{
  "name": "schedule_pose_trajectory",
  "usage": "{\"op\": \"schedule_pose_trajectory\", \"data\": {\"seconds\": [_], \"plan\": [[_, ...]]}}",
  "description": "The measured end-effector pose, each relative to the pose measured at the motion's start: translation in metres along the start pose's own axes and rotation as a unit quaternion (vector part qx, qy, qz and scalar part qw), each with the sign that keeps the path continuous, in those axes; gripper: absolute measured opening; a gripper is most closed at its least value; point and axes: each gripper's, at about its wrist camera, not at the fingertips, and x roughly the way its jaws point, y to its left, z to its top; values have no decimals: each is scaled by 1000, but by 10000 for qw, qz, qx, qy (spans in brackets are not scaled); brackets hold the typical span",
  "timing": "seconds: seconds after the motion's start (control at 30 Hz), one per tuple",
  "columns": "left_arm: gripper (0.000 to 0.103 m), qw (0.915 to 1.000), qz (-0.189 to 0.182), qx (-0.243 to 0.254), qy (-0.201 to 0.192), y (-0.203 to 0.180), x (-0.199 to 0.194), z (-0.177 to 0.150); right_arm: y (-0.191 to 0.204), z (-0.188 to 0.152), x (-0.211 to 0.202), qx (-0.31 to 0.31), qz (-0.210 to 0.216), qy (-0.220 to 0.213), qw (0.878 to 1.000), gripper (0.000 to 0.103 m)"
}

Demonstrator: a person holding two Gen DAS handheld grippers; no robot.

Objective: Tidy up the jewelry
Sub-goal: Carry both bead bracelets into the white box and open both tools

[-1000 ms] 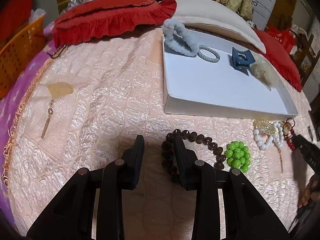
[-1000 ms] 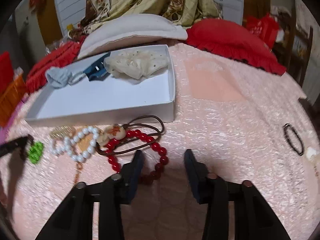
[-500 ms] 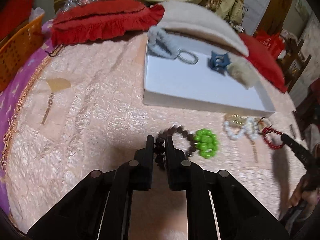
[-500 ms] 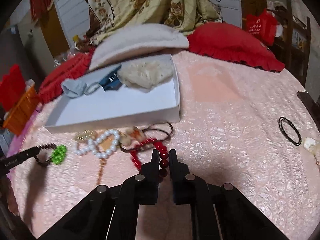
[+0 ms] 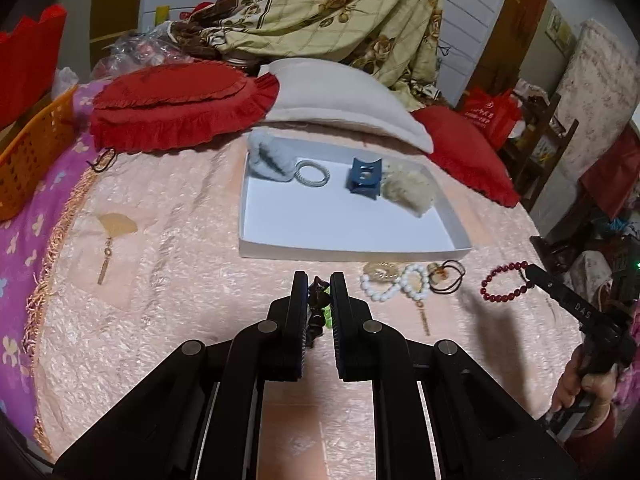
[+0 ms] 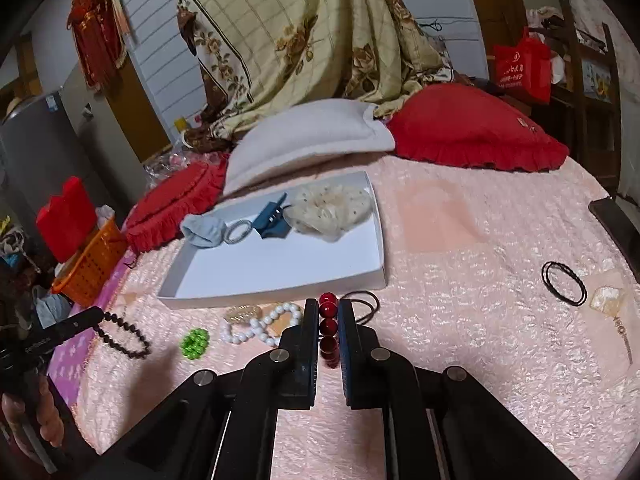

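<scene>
Dark bead bracelet clamped in left gripper, lower centre; full loop visible only in right view. Red bead bracelet pinched by right gripper; loop visible only in left view. White tray mid-frame.

Home bedroom; bed, pillows, blanket

Both wrist fisheye cameras ride just behind their own black two-finger jaws, tilted down across the pink quilted bedspread, the left view from the near left and the right from the near right, sharing the shallow white cardboard tray at twelve o'clock.
</scene>
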Motion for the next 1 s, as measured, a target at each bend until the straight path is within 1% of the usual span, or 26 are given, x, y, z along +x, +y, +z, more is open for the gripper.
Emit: {"op": "schedule_pose_trajectory", "data": {"seconds": [0.17,0.33,0.53,0.67,0.77,0.83,0.93,1.0], "plan": [[10,9999,83,81,9,-3,1,9,4,7,-4,-87,20,-49,9999,9],[10,9994,184,275,36,-10,9,21,9,22,1,-212,-5,-88,9997,9],[10,9991,46,405,127,-26,31,53,17,48,21,-289,40,-83,9995,9],[10,9978,-92,617,220,-52,57,75,23,63,46,-318,14,4,9995,9],[10,9971,-172,660,326,-67,78,85,25,72,68,-328,-76,96,9994,9],[10,9966,-279,612,469,-76,99,92,25,77,84,-277,-80,217,9993,9],[10,9957,-431,486,658,-83,125,98,20,85,105,-48,74,377,9992,9],[10,9938,-610,334,873,-86,149,99,15,88,116,82,147,440,9989,9]]}}
